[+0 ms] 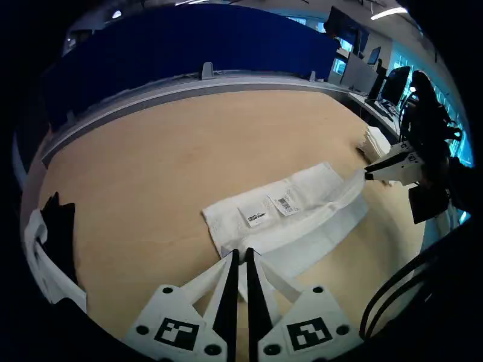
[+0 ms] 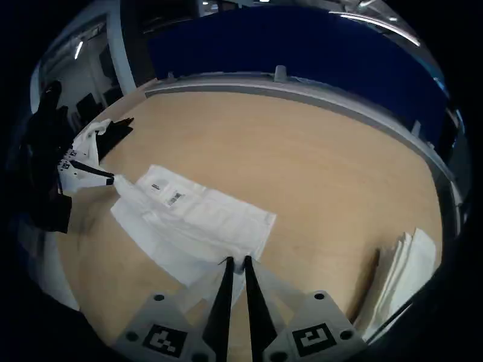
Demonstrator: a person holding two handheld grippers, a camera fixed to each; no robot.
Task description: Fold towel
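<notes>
Towel (image 1: 314, 184) folding is under way, and I judge I'm in the middle of the first lengthwise fold. The cloth lies across the middle of the desk (image 1: 169, 157), far half flat with its labels (image 1: 268, 211) facing up, while the near long edge is lifted off the wood. My left hand-held gripper (image 1: 239, 262) is closed on one end of that edge, with white fabric pinched between its two fingers. My right hand-held gripper (image 2: 236, 265) is clamped the same way on the other end, and the raised edge hangs between them as a slack band. In the left gripper view the right one sits off to the side with the cloth drawn up to its tips, so both grips look sound. A stack (image 2: 401, 268) of folded white cloths waits at the desk's edge on my right, well apart from the work, and a blue divider (image 1: 193, 42) runs behind the desk. The next move, as I see it, calls for carrying both ends forward together, level and at one pace, over the flat half until the lifted edge meets the far edge. Then I would lower it and let go. The slack middle is the worry — if I don't draw the ends a little apart, it may sag and crease under the fold.
</notes>
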